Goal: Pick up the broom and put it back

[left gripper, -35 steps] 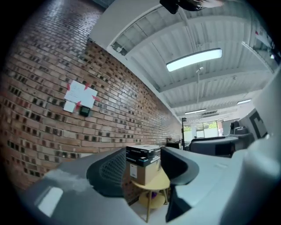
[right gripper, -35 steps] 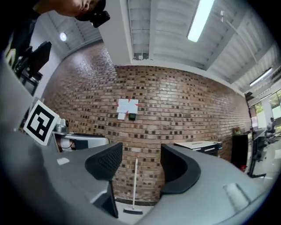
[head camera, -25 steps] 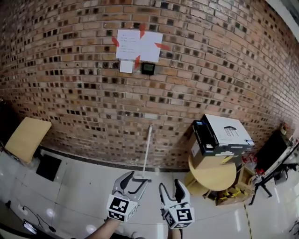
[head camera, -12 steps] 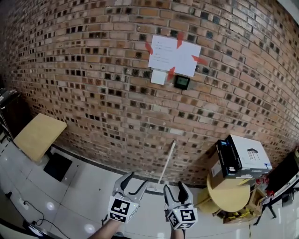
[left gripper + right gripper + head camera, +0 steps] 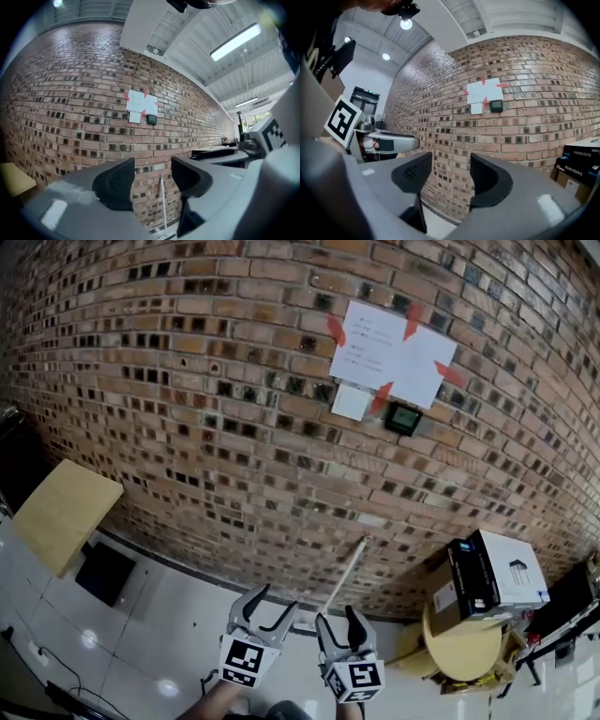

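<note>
Brickwork (image 5: 187, 427) fills most of the head view, and a glossy pale floor (image 5: 159, 624) runs along its foot. At the left a tan square surface (image 5: 61, 512) stands near the wall with a dark flat thing (image 5: 103, 573) on the floor below it. At the far right is a round wooden surface (image 5: 459, 648). A black and white box (image 5: 492, 582) sits on top of it, close to the wall.

High on the wall a white paper notice (image 5: 394, 352) is fixed with red tape at its corners, and a small black device (image 5: 405, 418) hangs just under it.

The broom (image 5: 345, 576) leans on the wall, its white handle tilted with the top toward the right and its lower end at the floor, well apart from both claws.

The left claw (image 5: 275, 601) and the right claw (image 5: 336, 617) are held side by side at the bottom edge, both pointing level at the wall. In the left gripper view the left claw (image 5: 152, 176) stands apart and empty, with the distant broom handle (image 5: 162, 201) seen through the gap. The right claw (image 5: 450, 171) is likewise apart and grips nothing.
</note>
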